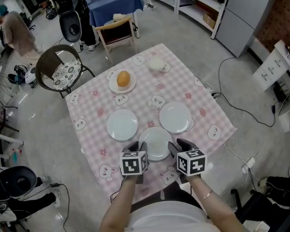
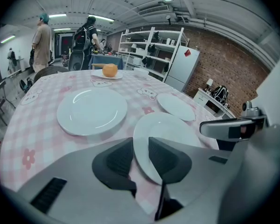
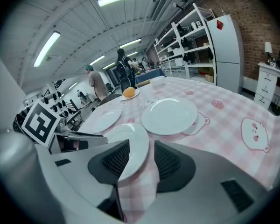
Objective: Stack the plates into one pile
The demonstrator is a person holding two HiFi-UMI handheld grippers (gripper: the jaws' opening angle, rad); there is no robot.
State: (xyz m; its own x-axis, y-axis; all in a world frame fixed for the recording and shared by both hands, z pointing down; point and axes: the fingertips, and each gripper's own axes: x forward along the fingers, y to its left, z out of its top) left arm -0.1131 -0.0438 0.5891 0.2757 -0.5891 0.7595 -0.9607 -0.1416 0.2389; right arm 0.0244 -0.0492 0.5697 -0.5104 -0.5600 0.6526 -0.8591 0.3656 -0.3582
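Near plate (image 1: 156,143) sits at the 6 o'clock edge of the table (image 1: 92,129). My left claw (image 2: 140,148) is closed on its rim at 8 o'clock. My right claw (image 3: 149,150), jaws spread wide, straddles the rim at 4 o'clock without pinching. Second plate (image 1: 122,124) lies at its 11 o'clock, third plate (image 1: 175,117) at 1 o'clock.

The near plate (image 1: 156,143) lies on the table (image 1: 92,100), before the left plate (image 1: 122,124) and right plate (image 1: 175,117). Behind them, a far plate (image 1: 129,87) holds an orange (image 1: 123,79).
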